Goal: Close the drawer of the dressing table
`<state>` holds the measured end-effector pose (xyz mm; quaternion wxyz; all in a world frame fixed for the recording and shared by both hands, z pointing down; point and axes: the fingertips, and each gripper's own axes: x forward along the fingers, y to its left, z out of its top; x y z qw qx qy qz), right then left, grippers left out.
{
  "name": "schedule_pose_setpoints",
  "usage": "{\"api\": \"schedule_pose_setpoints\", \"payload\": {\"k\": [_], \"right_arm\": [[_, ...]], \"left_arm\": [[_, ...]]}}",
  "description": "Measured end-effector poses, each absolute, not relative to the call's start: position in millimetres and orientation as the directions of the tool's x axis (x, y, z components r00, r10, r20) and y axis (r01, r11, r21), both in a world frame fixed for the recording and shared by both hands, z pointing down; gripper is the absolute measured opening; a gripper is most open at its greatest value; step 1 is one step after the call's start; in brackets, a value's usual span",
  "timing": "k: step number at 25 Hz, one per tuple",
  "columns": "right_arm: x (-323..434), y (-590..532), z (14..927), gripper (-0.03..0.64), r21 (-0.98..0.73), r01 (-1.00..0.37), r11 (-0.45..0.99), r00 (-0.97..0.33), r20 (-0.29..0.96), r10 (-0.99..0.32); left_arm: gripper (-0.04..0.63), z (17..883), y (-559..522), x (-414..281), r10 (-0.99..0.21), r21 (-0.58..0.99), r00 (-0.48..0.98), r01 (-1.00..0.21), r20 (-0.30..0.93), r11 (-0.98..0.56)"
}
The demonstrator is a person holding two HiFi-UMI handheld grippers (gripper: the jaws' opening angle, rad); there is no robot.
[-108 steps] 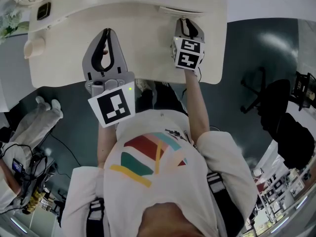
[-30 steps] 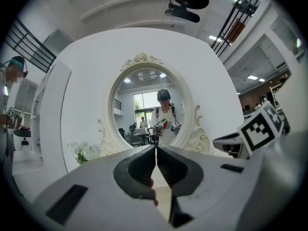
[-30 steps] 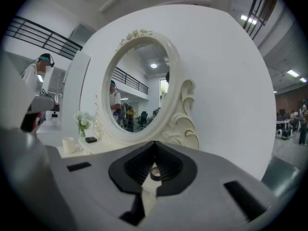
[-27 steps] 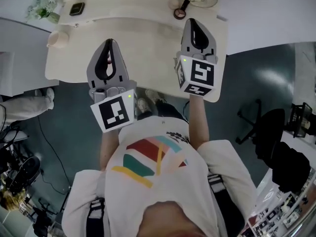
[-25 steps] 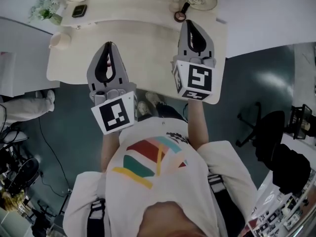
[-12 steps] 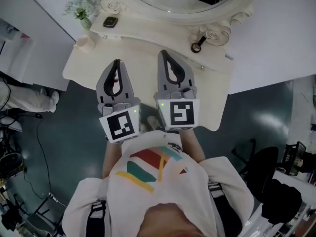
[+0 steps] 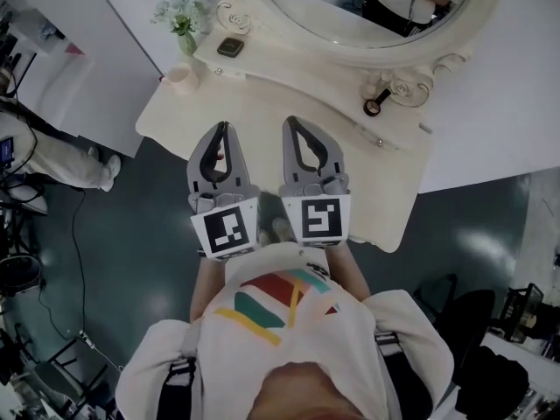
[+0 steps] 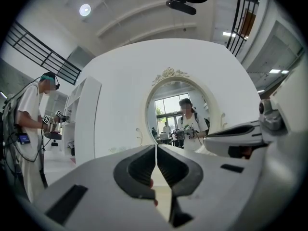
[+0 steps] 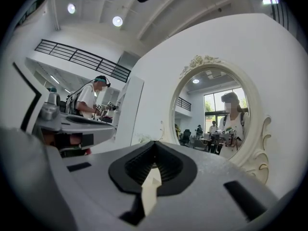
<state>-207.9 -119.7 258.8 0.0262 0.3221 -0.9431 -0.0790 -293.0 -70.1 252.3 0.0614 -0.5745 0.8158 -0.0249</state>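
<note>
Dressing table (image 7: 262,103) with an unbroken front edge; left claw (image 7: 222,128) and right claw (image 7: 291,122) both closed on nothing above it.

The cream table stands against a white wall (image 7: 490,103) just ahead of the person, and its oval mirror (image 7: 367,7) rises at the back. From above, its front edge runs as one smooth curve, and the drawer itself cannot be made out. The two claws are held side by side, close together and level. They point toward the mirror over the front part of the table top. In each gripper view the jaws meet pad to pad with nothing between them. At the table's back left corner are a vase of flowers (image 7: 182,20), a pink cup (image 7: 178,77) and a small dark flat object (image 7: 231,47). A dark ring-shaped thing (image 7: 374,106) lies by the mirror's right foot.
</note>
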Motion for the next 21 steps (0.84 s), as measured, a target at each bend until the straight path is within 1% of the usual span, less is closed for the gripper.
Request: {"api": "schedule_pose_setpoints", "payload": {"k": [6, 10, 13, 14, 16, 21], "right_arm": [[-210.7, -114.6, 260.4, 0.000, 0.166, -0.599, 0.783, -0.794, -0.002, -0.607], [-210.8, -115.8, 260.6, 0.000, 0.182, -0.601, 0.778, -0.791, 0.008, -0.612], [-211.3, -116.9, 260.7, 0.000, 0.174, -0.610, 0.773, -0.787, -0.019, -0.617], [-211.5, -117.7, 261.5, 0.000, 0.171, -0.614, 0.771, -0.785, -0.024, -0.619], [-211.9, -119.7, 263.2, 0.000, 0.178, -0.616, 0.767, -0.782, -0.022, -0.623], [-210.5, -121.8, 268.8, 0.000, 0.187, -0.618, 0.763, -0.779, -0.013, -0.627]], "left_arm": [[0.009, 249.9, -62.9, -299.8, -0.929, -0.113, -0.348, -0.926, -0.127, 0.362], [0.009, 251.3, -65.5, -297.4, -0.940, -0.109, -0.332, -0.934, -0.081, 0.340], [0.009, 254.0, -68.4, -294.8, -0.944, -0.113, -0.317, -0.939, -0.086, 0.326], [0.009, 255.6, -69.3, -293.1, -0.948, -0.113, -0.310, -0.942, -0.071, 0.316], [0.009, 258.3, -71.6, -291.1, -0.953, -0.110, -0.299, -0.947, -0.046, 0.302], [0.009, 263.6, -75.8, -288.9, -0.957, -0.110, -0.287, -0.951, -0.034, 0.289]]}}
